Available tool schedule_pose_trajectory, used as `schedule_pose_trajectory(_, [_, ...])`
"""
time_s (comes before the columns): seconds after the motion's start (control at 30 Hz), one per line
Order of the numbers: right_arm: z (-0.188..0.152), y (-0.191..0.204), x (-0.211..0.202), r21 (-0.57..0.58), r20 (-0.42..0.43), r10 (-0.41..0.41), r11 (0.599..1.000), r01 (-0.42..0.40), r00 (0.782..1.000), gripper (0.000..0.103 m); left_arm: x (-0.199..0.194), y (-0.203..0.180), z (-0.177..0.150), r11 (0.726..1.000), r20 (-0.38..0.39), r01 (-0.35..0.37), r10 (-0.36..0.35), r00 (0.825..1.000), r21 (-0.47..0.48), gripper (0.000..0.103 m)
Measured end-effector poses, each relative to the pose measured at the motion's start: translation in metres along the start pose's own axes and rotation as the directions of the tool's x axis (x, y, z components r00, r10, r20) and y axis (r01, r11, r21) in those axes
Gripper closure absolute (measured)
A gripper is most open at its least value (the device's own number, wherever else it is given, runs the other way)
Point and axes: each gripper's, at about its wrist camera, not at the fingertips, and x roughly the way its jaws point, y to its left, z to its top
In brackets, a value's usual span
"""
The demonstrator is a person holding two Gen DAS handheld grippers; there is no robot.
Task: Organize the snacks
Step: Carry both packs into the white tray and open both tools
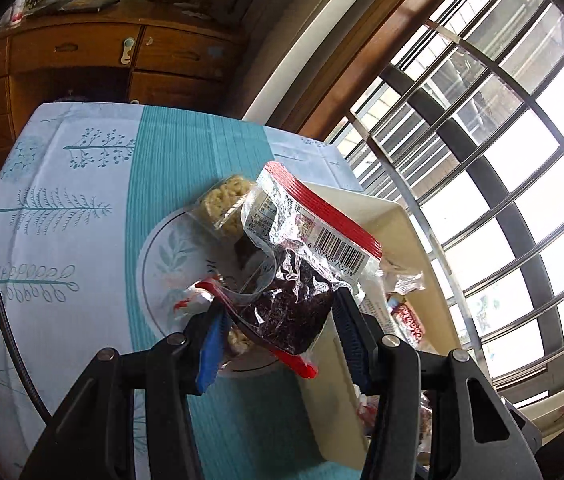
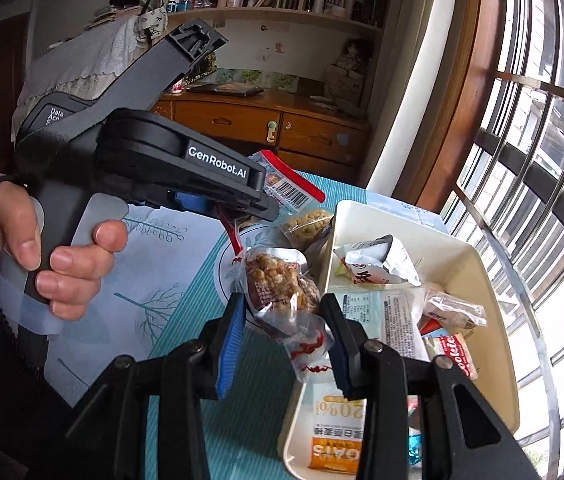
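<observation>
1. While both hands are raised over the tabletop (image 1: 81, 184), the left gripper (image 1: 277, 320) has its fingers partly closed on a clear red-edged bag of dark snack (image 1: 290, 312), lifted above the round plate (image 1: 161, 252).
2. Held up from the plate, the bag's barcoded top end tilts toward the cream tray (image 1: 394, 220), which sits just beside the plate on the window side.
3. A packet of pale puffed snack (image 1: 227, 204) rests on the plate's far rim.
4. The right gripper (image 2: 282, 332) has its fingers closed partway on a clear packet of brown-and-yellow puffed snack (image 2: 277, 284), held near the tray's (image 2: 478, 264) plate-side wall.
5. Several wrapped snacks (image 2: 374, 260) lie in the tray.
6. A person's hand (image 2: 53, 256) grips the left gripper's handle, left of the plate (image 2: 225, 260).
</observation>
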Motion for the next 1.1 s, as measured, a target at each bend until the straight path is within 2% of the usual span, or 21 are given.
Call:
schedule_pose_trajectory(0.2, [-0.009, -0.030, -0.007, -0.043, 0.004, 0.013, 0.999, -0.013, 1.000, 0.064, 0.010, -0.039, -0.002, 1.000, 0.019, 0.030, -0.030, 0.999, 0.002, 0.053])
schedule_pose_trajectory(0.43, [-0.024, -0.068, -0.010, -0.054, -0.019, 0.025, 0.998, -0.026, 1.000, 0.064, 0.032, -0.072, -0.008, 0.999, -0.009, 0.035, -0.034, 0.999, 0.004, 0.053])
schedule_pose_trajectory(0.7, [-0.043, -0.108, -0.010, -0.031, -0.051, 0.029, 0.999, -0.030, 0.998, 0.064, 0.055, -0.100, -0.025, 1.000, -0.057, 0.010, -0.011, 0.998, -0.003, 0.053])
schedule_pose_trajectory(0.87, [-0.051, -0.130, -0.007, -0.011, -0.085, 0.019, 1.000, -0.020, 0.996, 0.064, 0.061, -0.112, -0.031, 0.999, -0.102, -0.040, 0.040, 0.994, 0.001, 0.053])
schedule_pose_trajectory(0.97, [-0.049, -0.145, -0.011, 0.026, -0.098, 0.025, 0.999, -0.023, 0.995, 0.064, 0.056, -0.121, -0.030, 0.998, -0.123, -0.063, 0.064, 0.990, 0.011, 0.044])
schedule_pose_trajectory(1.0, [-0.048, -0.150, -0.013, 0.044, -0.100, 0.031, 0.999, -0.027, 0.994, 0.064, 0.054, -0.125, -0.029, 0.997, -0.130, -0.080, 0.081, 0.988, 0.013, 0.037])
schedule_pose_trajectory(1.1, [-0.042, -0.167, -0.014, 0.112, -0.125, 0.055, 0.993, -0.041, 0.991, 0.063, 0.041, -0.131, -0.027, 0.994, -0.140, -0.111, 0.110, 0.984, 0.005, 0.035])
